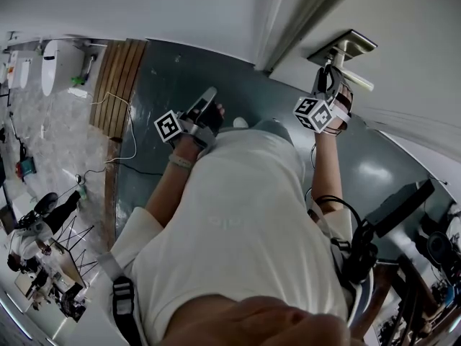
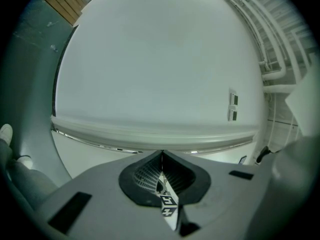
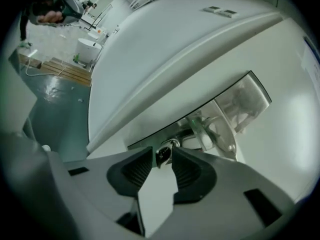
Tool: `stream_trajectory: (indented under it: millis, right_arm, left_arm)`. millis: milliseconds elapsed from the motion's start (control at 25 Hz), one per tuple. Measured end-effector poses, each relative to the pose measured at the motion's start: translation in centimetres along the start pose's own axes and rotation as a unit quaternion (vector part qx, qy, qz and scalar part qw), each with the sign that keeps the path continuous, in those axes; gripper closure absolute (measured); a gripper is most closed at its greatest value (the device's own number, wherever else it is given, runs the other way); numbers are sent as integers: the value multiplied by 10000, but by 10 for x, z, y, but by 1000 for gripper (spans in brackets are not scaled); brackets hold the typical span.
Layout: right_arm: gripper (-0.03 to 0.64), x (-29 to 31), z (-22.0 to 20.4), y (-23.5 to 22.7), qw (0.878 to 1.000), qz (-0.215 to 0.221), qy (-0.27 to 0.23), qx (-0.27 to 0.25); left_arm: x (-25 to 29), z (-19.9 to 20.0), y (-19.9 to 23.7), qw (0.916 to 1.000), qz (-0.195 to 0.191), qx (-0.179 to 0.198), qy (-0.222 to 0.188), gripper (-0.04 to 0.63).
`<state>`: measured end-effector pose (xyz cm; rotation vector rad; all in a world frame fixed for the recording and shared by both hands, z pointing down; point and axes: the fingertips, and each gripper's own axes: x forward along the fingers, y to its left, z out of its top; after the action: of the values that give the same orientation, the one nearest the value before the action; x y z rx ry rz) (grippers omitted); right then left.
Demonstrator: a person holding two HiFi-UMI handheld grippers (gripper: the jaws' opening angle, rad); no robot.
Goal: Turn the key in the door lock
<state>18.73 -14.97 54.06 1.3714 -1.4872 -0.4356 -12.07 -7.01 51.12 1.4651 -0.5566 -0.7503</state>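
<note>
A silver lock plate [image 3: 235, 104] with a lever handle [image 3: 220, 134] sits on the white door [image 3: 165, 44]. The key [image 3: 164, 156] sticks out of the lock below the handle. My right gripper [image 3: 161, 151] is open, its two pads standing on either side of the key's dark head with a thin gap at each side. In the head view the right gripper [image 1: 325, 85] is raised to the lock plate [image 1: 344, 47] and hides the key. My left gripper [image 2: 161, 156] is shut on nothing and points at a bare white panel; the head view shows the left gripper [image 1: 205, 107] held away from the door.
The dark green floor [image 1: 173, 71] runs under the door. Wooden boards [image 1: 119, 85] and a white cable [image 1: 130, 132] lie at the left, beside a white fixture [image 1: 52, 63]. Dark equipment [image 1: 403, 204] stands at the right. A switch plate [image 2: 233, 105] is on the wall.
</note>
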Motion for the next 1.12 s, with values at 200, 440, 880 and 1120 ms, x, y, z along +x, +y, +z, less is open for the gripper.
stream_trajectory:
  millis: [200,440,880,1120]
  right_arm:
    - [509,3,3,-6,9996,-241,55,148]
    - [545,1,9,-12,9976,-344,-30,605]
    - [555,-4,-2,-14,9680,-120,-282,2489]
    - [558,-5,-4,-17,9323,71,-456,3587]
  left_arm:
    - [-2,2,-1,10000,2,-1,-31,588]
    - [0,7,-4,10000,-10,-32,-31,588]
    - [3,0,4,10000,9,-87,2,588]
    - [1,0,3,10000,28,-84,-12,588]
